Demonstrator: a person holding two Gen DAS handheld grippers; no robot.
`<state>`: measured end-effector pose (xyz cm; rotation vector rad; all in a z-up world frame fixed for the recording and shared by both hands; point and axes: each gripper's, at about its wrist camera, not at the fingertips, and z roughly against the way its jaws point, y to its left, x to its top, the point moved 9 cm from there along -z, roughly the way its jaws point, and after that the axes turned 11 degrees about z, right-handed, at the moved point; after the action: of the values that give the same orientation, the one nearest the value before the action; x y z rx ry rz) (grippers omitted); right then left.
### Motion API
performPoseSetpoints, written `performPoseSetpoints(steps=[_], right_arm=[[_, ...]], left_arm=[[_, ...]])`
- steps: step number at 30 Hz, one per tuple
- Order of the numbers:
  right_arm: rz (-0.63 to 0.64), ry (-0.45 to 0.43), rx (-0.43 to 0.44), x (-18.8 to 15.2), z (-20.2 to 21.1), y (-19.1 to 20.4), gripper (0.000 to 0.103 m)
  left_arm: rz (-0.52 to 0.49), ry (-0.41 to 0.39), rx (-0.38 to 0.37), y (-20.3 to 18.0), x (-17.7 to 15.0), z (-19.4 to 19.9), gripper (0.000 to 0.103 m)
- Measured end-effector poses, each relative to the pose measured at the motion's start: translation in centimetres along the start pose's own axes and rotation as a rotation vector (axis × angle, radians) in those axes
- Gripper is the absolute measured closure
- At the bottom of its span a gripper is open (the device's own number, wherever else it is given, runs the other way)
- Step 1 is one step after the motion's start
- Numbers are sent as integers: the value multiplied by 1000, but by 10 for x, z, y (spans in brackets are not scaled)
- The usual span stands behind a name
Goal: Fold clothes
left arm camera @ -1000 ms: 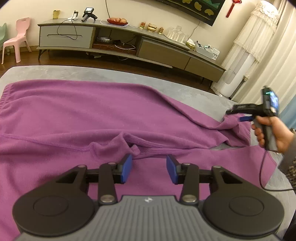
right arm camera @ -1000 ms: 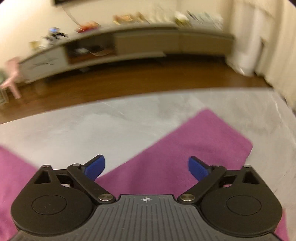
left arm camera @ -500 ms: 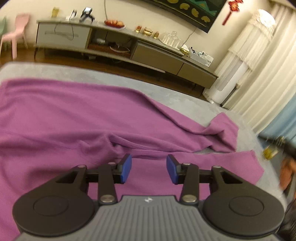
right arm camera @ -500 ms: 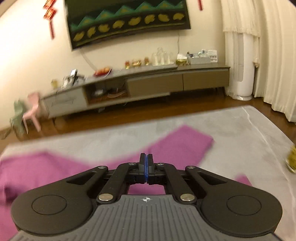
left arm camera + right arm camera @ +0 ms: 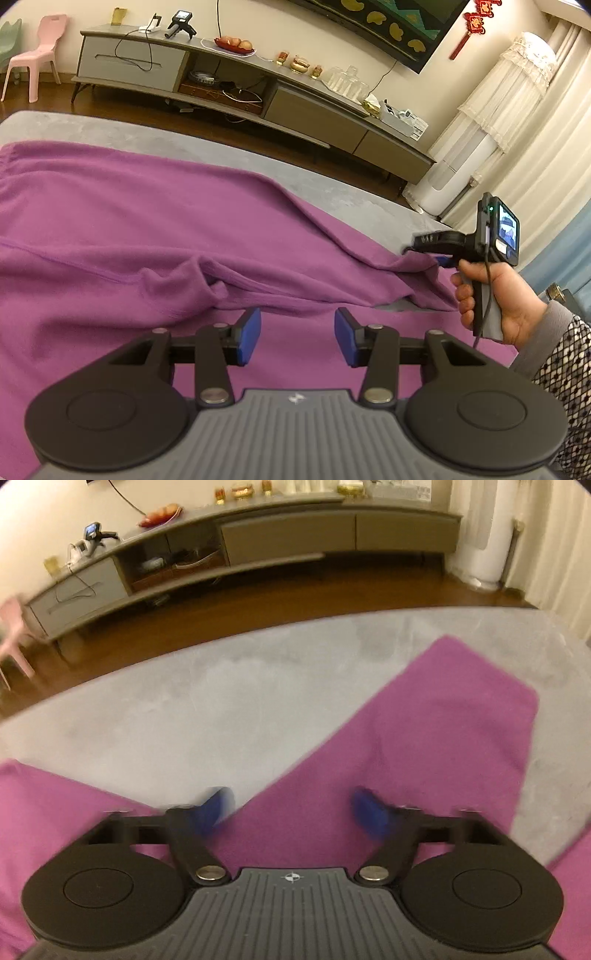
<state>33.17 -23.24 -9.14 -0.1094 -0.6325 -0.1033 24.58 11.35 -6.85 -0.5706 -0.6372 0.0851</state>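
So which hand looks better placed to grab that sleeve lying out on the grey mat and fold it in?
Probably the right. The right gripper hangs over the purple garment's sleeve, jaws opening, nothing between them. The left gripper is open over the body's folded edge, away from the sleeve.

purple garment (image 5: pixel 155 229) lies spread and wrinkled on grey surface (image 5: pixel 332 184). left gripper (image 5: pixel 297 334) is above the cloth, blue pads apart, nothing between them. right gripper (image 5: pixel 430 253), held by a hand (image 5: pixel 495 299), is at the garment's raised right edge.
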Motion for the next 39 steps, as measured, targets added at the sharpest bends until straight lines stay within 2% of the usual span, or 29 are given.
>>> performPoseSetpoints(steps=[1, 3, 6, 8, 11, 13, 15, 17, 18, 20, 22, 24, 26, 28, 29, 30, 31, 32, 34, 36, 37, 38, 39], right_arm=[[17, -7, -17, 0, -1, 1, 82], [24, -26, 7, -2, 5, -2, 100], [-13, -132, 32, -12, 42, -15, 100], [-71, -230, 68, -26, 88, -29, 100], [-196, -370, 160, -85, 174, -52, 100], [-221, -337, 178, -153, 193, -59, 99], [-221, -212, 154, -217, 181, -63, 97], [-215, -165, 133, -243, 174, -70, 82], [-171, -173, 124, -242, 178, -66, 70], [-20, -230, 107, -227, 191, -48, 62], [178, -283, 86, -212, 197, -21, 43], [360, -306, 76, -201, 195, 7, 35], [533, -322, 63, -190, 189, 34, 35], [616, -280, 52, -182, 163, 50, 44], [625, -251, 58, -178, 152, 54, 48], [629, -221, 69, -174, 140, 57, 61], [619, -194, 87, -170, 131, 57, 83], [610, -184, 89, -165, 127, 54, 93], [548, -217, 85, -154, 133, 40, 101], [405, -271, 90, -143, 153, 14, 102], [307, -298, 96, -140, 164, -5, 102], [181, -319, 106, -140, 176, -30, 102], [56, -333, 116, -143, 185, -55, 102]], left_arm=[[-3, 0, -1, 0, 0, 1, 59], [-4, 3, -4, -1, 0, 2, 59], [-7, 2, -4, -2, -4, 5, 59], [-11, 2, -8, -6, -7, 6, 58], [-14, 19, -17, -11, -13, 1, 58], [-18, 44, -23, -15, -21, -6, 58], [-22, 71, -27, -20, -30, -13, 58], [-13, 74, -24, -22, -36, -16, 58], [-3, 71, -25, -22, -37, -16, 58], [27, 61, -30, -18, -36, -15, 56], [60, 50, -35, -13, -34, -15, 55], [115, 46, -52, -6, -30, -16, 55], [173, 45, -84, -1, -26, -20, 52], [225, 58, -116, 4, -21, -28, 49], [251, 66, -131, 6, -18, -32, 48], [268, 70, -130, 9, -16, -38, 48], [278, 70, -117, 11, -14, -44, 47], [289, 71, -105, 13, -12, -50, 47], [310, 72, -81, 18, -9, -62, 48], [303, 62, -77, 18, -6, -69, 55], [295, 59, -81, 16, -6, -71, 74], [287, 58, -88, 14, -6, -72, 98], [273, 44, -85, 12, -6, -70, 100]])
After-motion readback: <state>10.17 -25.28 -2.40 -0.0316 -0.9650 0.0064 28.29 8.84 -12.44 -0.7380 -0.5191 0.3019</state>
